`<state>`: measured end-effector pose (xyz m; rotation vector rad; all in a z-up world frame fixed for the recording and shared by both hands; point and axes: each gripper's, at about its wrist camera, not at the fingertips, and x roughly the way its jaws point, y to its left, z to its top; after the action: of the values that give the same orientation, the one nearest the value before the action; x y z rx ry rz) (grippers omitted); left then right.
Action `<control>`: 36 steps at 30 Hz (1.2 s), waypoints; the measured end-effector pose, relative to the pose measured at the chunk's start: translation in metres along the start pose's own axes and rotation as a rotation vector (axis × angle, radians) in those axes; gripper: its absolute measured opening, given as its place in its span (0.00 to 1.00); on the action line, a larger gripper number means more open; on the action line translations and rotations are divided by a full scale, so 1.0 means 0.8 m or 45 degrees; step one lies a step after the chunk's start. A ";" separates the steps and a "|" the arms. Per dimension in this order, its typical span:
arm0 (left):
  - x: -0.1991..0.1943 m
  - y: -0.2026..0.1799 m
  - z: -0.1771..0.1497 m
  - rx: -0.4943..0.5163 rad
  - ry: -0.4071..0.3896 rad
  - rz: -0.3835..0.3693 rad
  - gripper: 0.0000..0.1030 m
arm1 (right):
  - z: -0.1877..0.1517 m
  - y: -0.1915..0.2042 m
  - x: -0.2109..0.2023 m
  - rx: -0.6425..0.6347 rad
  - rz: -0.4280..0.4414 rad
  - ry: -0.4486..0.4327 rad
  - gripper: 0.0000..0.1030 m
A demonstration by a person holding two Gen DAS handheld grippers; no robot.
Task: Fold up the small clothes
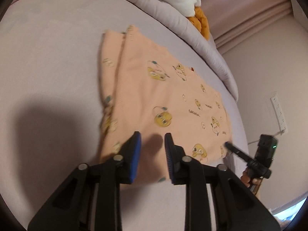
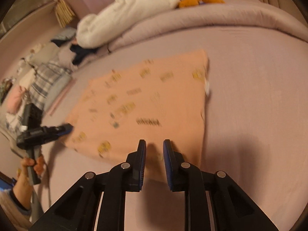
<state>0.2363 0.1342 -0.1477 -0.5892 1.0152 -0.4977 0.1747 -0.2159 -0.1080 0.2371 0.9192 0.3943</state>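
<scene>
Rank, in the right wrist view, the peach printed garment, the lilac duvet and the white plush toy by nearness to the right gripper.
From the right gripper:
1. Peach printed garment, just ahead, under the fingertips.
2. Lilac duvet, bunched beyond it.
3. White plush toy, upper left, on the duvet's far side.

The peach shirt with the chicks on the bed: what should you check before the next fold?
1. Shirt lies flat on the bed: ok.
2. Left gripper open, over the near edge: ok.
3. Right gripper open, over the near edge: ok.
4. Either gripper touching cloth: cannot tell.
5. Far edge clear of the duvet: ok.
6. Layers lined up: not ok, an under layer sticks out at one side.
</scene>
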 end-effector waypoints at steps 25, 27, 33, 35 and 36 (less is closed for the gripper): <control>-0.049 0.026 0.000 -0.246 -0.105 -0.140 0.59 | -0.008 0.066 0.003 -0.061 0.260 -0.018 0.23; -0.043 0.020 0.007 -0.230 -0.104 -0.116 0.59 | -0.008 0.069 0.006 -0.070 0.266 -0.010 0.23; -0.026 0.009 0.021 -0.174 -0.082 -0.047 0.59 | -0.011 0.071 0.006 -0.077 0.278 -0.003 0.23; -0.021 0.006 0.025 -0.150 -0.073 -0.029 0.59 | -0.012 0.071 0.006 -0.075 0.278 -0.008 0.23; -0.020 0.004 0.026 -0.141 -0.069 -0.017 0.59 | -0.011 0.072 0.007 -0.073 0.280 -0.008 0.23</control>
<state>0.2481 0.1511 -0.1317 -0.7045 0.9925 -0.4373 0.1576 -0.1613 -0.0960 0.2879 0.8770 0.6215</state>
